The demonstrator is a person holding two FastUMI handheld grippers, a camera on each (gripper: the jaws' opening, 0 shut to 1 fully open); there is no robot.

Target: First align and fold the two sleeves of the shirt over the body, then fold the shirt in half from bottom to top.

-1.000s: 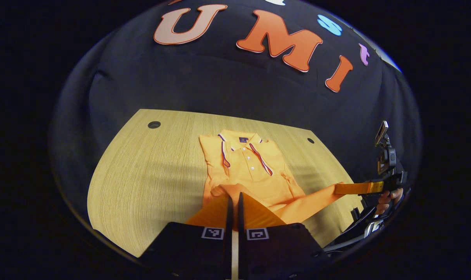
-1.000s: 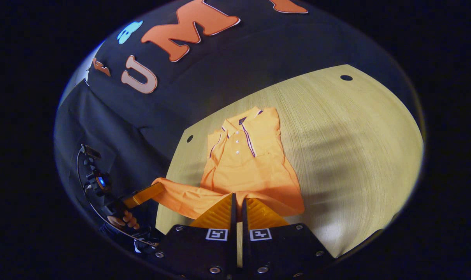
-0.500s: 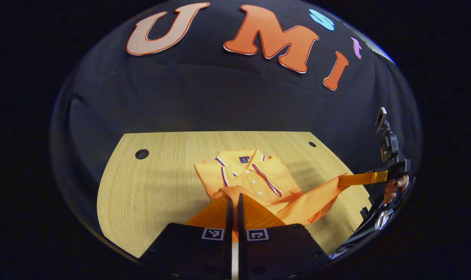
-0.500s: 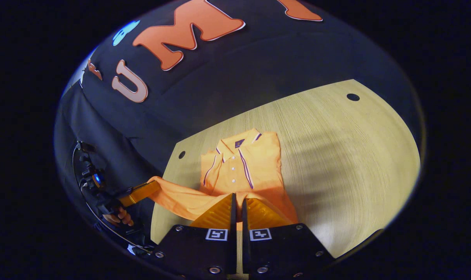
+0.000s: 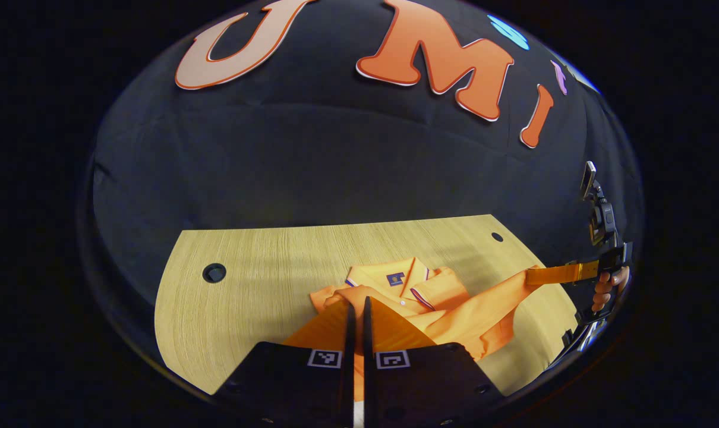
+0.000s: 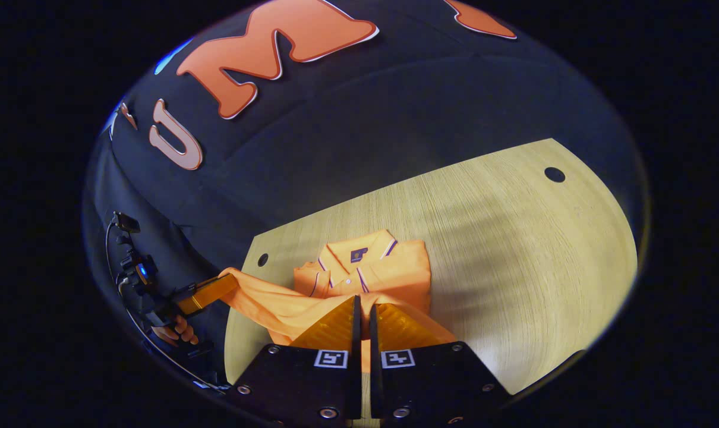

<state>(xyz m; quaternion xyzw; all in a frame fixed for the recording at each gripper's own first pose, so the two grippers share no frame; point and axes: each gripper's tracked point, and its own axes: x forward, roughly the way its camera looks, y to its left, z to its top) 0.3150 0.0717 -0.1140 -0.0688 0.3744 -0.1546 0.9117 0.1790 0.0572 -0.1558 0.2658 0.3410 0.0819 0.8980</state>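
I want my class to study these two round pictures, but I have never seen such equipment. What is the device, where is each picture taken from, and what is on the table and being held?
No robot arm here: a person holds a two-finger gripper in each hand, each carrying a forward-looking fisheye camera.

The left gripper view looks along the left gripper; farther off it shows the right gripper and the hand holding it. The right gripper view looks along the right gripper's own fingers.

An orange polo shirt lies collar-up on the wooden table. Both grippers are shut on its lifted bottom hem, over the body.
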